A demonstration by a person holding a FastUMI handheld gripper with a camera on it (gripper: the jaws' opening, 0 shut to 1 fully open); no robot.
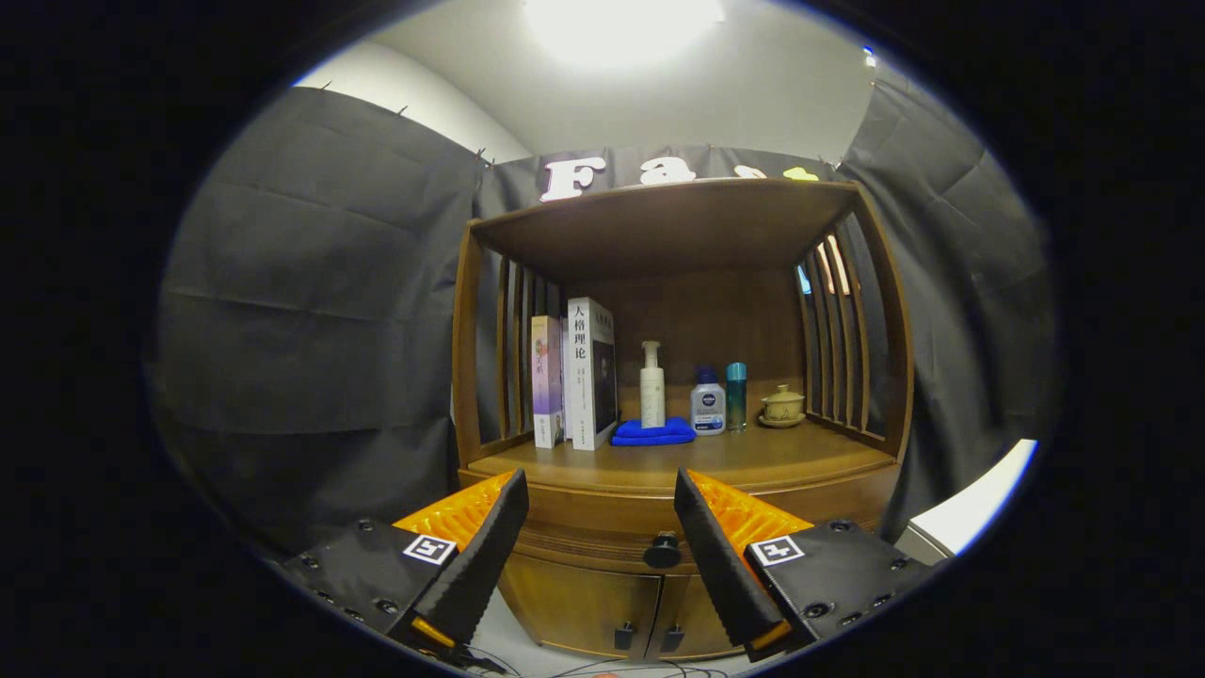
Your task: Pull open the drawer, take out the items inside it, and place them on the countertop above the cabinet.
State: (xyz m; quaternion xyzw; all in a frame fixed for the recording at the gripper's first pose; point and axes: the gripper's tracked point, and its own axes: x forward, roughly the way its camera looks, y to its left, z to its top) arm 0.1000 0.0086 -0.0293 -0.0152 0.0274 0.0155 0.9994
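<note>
A wooden cabinet point(828, 499) stands straight ahead with its drawer point(602, 544) closed. The drawer's dark round knob point(663, 549) sits beyond my fingers, close to the inner side of the right one. My gripper point(602, 494) is open, fingers wide apart and nothing between them, still short of the drawer front. The countertop point(753, 457) above the drawer is bare wood at its front. The drawer's contents are hidden.
At the back of the countertop stand two books point(574, 377), a white pump bottle point(652, 384) on a folded blue cloth point(652, 433), two small bottles point(720, 400) and a lidded teacup point(782, 406). Slatted sides and a top shelf enclose it. Two lower doors point(602, 612) sit below; cables lie on the floor.
</note>
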